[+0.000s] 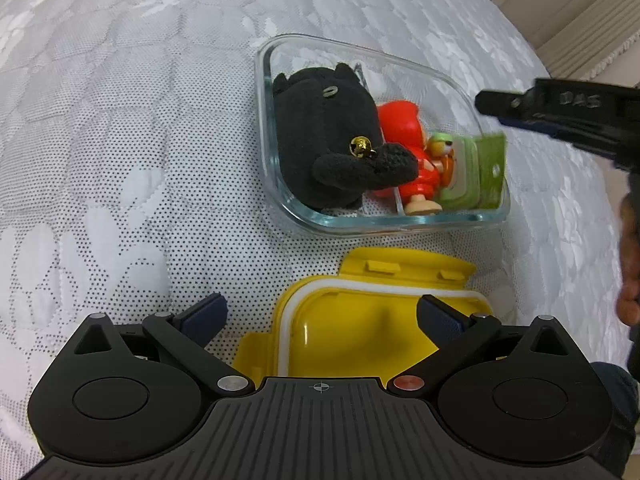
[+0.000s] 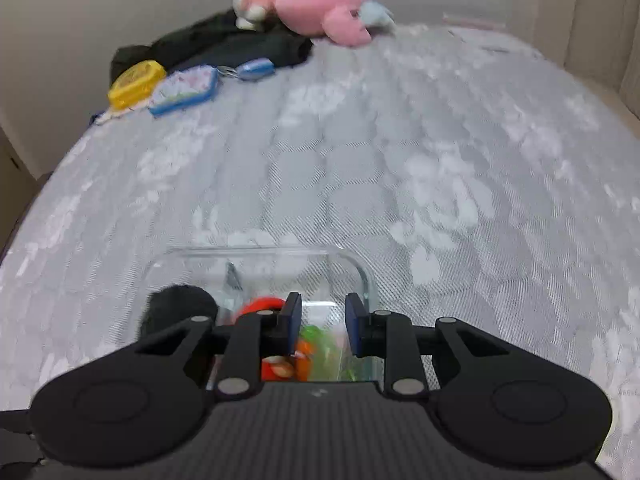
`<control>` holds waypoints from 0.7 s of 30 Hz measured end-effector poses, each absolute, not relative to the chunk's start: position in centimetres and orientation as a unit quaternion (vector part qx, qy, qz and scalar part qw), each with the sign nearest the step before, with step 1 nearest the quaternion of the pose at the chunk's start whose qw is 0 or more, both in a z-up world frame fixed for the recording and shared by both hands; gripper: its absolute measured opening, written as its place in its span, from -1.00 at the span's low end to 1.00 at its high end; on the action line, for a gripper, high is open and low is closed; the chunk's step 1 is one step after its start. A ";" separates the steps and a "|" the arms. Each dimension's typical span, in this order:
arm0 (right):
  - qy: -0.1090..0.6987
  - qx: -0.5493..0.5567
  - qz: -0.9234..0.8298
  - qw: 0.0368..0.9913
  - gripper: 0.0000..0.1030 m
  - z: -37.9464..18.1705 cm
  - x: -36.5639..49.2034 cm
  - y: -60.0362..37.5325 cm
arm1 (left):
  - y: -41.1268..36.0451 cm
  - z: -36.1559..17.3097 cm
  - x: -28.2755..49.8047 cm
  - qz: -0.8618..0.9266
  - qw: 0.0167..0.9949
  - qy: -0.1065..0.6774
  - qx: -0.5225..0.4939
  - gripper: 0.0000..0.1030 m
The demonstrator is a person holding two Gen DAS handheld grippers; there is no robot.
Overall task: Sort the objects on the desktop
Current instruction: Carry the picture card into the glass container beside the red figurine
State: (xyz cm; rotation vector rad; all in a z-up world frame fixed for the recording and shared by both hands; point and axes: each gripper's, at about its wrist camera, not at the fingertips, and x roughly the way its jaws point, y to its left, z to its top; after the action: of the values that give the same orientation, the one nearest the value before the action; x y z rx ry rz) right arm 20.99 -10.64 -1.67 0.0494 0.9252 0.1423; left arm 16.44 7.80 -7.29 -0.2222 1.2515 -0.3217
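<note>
A clear glass container sits on the grey patterned bedspread. It holds a black plush cat with a gold bell, a red wooden doll and a green toy. A yellow lid lies upside down in front of it. My left gripper is open and empty, with the lid between its fingers. My right gripper is open and empty above the container; it also shows in the left wrist view, at the right over the container's far corner.
At the far end of the bed lie a pink plush toy, dark cloth, a yellow case, a blue-edged pouch and a small blue item. A wall runs behind the bed.
</note>
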 end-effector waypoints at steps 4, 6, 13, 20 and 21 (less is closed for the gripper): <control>0.465 0.043 0.121 0.876 -0.38 -1.6 20.5 -9.4 | 7.6 -7.3 16.5 -0.153 0.793 0.581 -0.101 1.00; 0.481 0.037 0.119 0.868 -0.33 -2.4 20.8 -8.5 | 7.4 -7.4 16.6 -0.152 0.793 0.582 -0.101 1.00; 0.497 -0.008 0.091 0.863 0.08 -5.4 22.9 -6.8 | 6.9 -7.8 17.0 -0.152 0.791 0.584 -0.104 1.00; 0.477 0.004 0.105 0.873 -0.09 -6.2 23.9 -6.7 | 6.8 -8.3 17.5 -0.151 0.787 0.589 -0.107 1.00; 0.464 -0.010 0.114 0.878 -0.09 -5.9 23.6 -6.6 | 6.7 -8.4 17.6 -0.151 0.787 0.589 -0.108 1.00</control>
State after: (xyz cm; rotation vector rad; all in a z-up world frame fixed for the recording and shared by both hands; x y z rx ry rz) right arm 23.62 -6.57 -5.92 -0.0212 0.9672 0.2383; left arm 17.57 6.73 -8.36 -0.2324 1.2689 -0.3252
